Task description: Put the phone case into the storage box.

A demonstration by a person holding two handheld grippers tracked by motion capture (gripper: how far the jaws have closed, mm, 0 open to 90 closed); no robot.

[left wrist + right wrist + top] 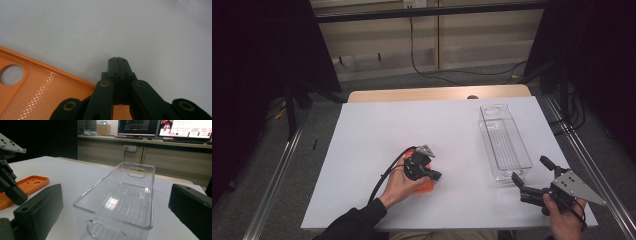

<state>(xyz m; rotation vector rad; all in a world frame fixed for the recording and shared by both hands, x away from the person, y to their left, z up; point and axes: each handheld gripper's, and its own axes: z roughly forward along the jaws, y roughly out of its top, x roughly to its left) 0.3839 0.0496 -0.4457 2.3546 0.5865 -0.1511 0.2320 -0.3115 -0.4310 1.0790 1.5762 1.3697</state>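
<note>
right now the left gripper sits low over the orange tray, near the middle of the white table top. its jaws are pressed together with nothing between them, as the left gripper view shows: the two black tips meet in a thin seam above bare white surface, with the orange tray's raised rim running slantwise just beside and under the linkage. the left hand covers much of that tray in the high view.

the right gripper is at the near right corner of the table, its jaws spread wide and holding nothing. they point at the near short end of the clear plastic bin, which lies lengthwise on the right side, well apart from the orange tray. in the right gripper view the clear bin stands between the two spread jaws without touching either; it is empty, with a handle slot in its far wall. the right hand is close to the table's near edge.

open room: the whole left half and the far strip of the white top are bare, and a clear lane runs between tray and bin. the bin's far end lies near the far edge.

count: one orange tray, one clear bin, two grippers, two hands.
</note>
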